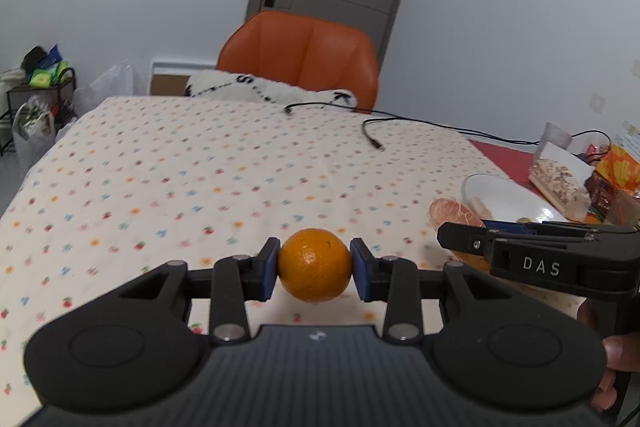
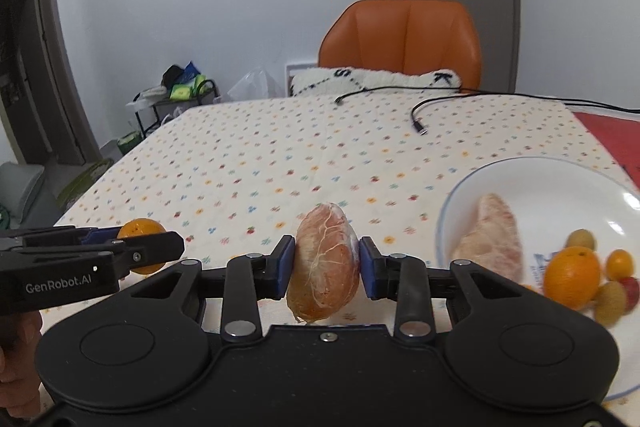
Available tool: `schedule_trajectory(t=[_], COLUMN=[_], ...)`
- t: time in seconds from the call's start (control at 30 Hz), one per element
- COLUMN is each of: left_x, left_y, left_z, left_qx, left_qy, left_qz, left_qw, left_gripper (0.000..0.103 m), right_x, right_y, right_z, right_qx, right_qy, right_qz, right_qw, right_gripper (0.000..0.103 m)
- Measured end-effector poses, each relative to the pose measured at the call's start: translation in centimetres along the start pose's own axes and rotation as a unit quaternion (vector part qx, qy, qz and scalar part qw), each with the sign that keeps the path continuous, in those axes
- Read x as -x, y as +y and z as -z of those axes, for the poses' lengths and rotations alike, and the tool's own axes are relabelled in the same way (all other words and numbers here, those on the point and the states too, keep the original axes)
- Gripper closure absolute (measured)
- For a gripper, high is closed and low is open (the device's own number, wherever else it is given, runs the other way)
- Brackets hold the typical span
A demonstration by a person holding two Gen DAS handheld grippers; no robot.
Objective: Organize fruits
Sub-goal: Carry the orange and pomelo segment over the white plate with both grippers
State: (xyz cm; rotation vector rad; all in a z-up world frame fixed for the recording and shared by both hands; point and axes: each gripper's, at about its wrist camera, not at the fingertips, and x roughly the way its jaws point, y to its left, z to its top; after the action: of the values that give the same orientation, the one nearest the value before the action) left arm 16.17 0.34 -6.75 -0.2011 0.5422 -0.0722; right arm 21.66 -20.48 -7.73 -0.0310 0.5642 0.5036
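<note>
**Fruits held up, plate waiting**

Fruits in both grippers, lifted off the flowered tablecloth (image 1: 160,163). Small orange (image 1: 314,265) squeezed between the blue pads of the left gripper (image 1: 314,269). Peeled pomelo piece (image 2: 325,261) pinched upright in the right gripper (image 2: 326,267), just clear of the cloth.

A bit farther right, white plate (image 2: 472,195) already with another pomelo piece (image 2: 494,239), a bigger orange (image 2: 572,273) and little fruits. Far back, black cable (image 2: 420,115) and orange chair (image 2: 404,39).

Step now, likely: carrying both to the plate. Next: moving right, going down softly into a bare spot, then letting go.
</note>
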Motion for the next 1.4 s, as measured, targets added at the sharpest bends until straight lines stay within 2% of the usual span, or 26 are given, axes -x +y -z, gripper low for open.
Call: schedule_trajectory(t=[0.6,1.17,1.4], left_x=[-2.3,-5.1,-6.9], left_y=[-7.6,-14.1,-15.9], left_z=[-1.7,-2.6,-3.0], left_qx=[-0.049,-0.088,-0.099], left_qy=[-0.004,0.005,0.01], left_qz=[0.048,0.072,0.077], left_qw=[0.9977,0.9935,0.9921], left_gripper=[0.067,0.067,0.067], right_x=[5.4,7.6,7.3], right_y=[-6.3,-13.4,-15.9], right_z=[-0.3,1.1,1.9], right_qx=[-0.042,-0.095,-0.114], right_qy=[-0.053,-0.078,-0.076], right_qz=[0.051,0.086,0.097], right_qw=[0.996,0.989,0.986], right_gripper=[0.07,0.07,0.07])
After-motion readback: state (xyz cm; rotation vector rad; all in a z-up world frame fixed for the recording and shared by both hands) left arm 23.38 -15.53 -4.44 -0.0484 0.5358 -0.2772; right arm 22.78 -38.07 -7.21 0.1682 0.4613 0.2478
